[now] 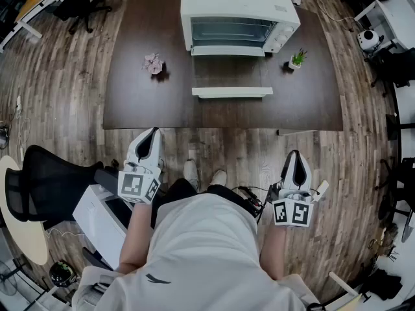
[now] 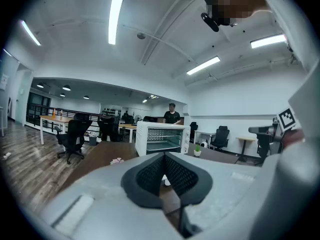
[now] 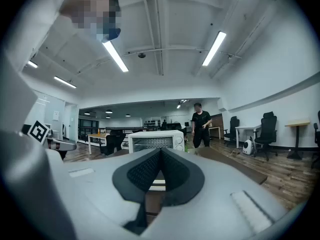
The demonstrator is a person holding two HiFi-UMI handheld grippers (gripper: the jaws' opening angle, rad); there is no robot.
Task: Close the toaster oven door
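Open-plan office, dark counter [image 1: 130,102] ahead: I have not begun the reach, and the toaster oven door is down.
I hold the left gripper [image 1: 153,135] and right gripper [image 1: 295,157] low by my waist, well short of the counter, each with its jaws pressed together on nothing. The toaster oven [image 1: 237,5] sits at the far edge, its door [image 1: 232,92] dropped flat toward me. Next, I judge, I must reach forward, get a gripper under the door's front edge and swing it up. Only the head view shows the door lying open; the gripper views add a person [image 2: 172,114] standing behind the oven.
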